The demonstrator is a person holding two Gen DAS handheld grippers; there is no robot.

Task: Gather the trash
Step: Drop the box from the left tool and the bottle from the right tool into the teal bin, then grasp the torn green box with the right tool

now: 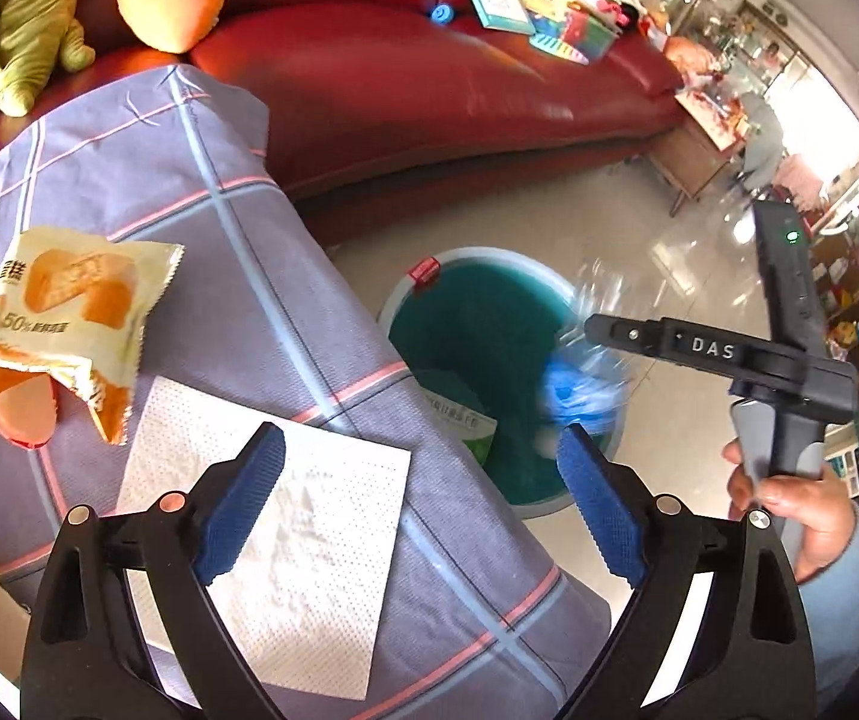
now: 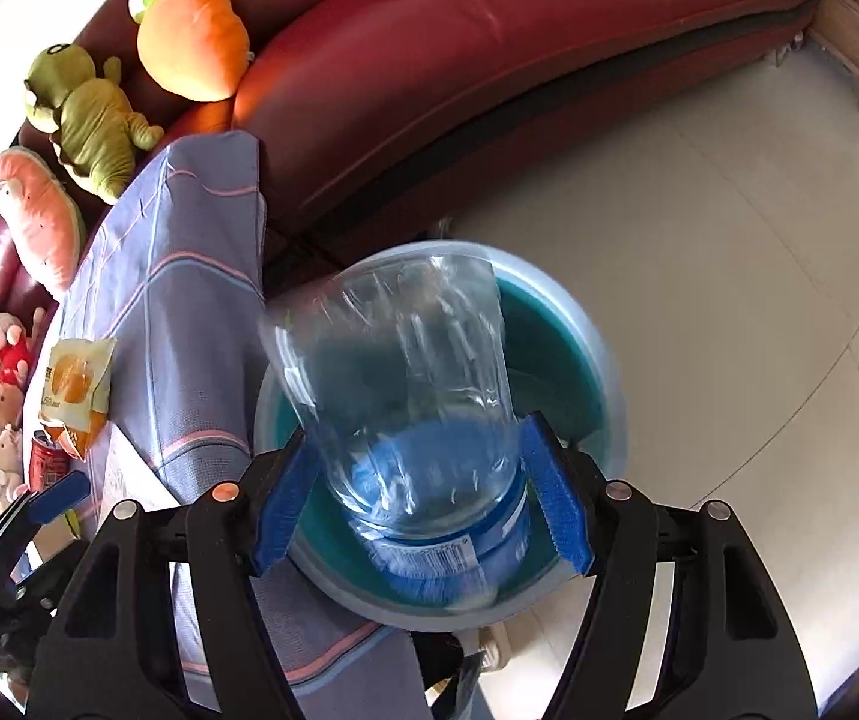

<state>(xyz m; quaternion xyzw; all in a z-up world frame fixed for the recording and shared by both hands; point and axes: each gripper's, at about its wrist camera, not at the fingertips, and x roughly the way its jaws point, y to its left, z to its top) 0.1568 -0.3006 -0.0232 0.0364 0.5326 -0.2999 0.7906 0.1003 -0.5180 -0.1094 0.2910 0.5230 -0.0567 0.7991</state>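
Observation:
A clear plastic bottle [image 2: 405,396] with a blue label sits between the pads of my right gripper [image 2: 423,498], above the teal trash bin [image 2: 585,354]. The bottle is motion-blurred and the pads stand a little off its sides, so it looks released. In the left wrist view the bottle [image 1: 579,372] blurs over the bin [image 1: 477,324], beside the right gripper [image 1: 603,330]. My left gripper [image 1: 423,498] is open and empty above a white napkin [image 1: 285,552] on the cloth-covered table [image 1: 189,180]. A yellow snack wrapper [image 1: 63,324] lies to the left.
A red sofa [image 1: 405,78] with plush toys [image 1: 33,24], books and toys stands behind. A red can [image 2: 48,462] stands near the wrapper [image 2: 75,390]. Glossy tiled floor [image 2: 729,300] surrounds the bin. A wooden side table [image 1: 699,144] stands at the far right.

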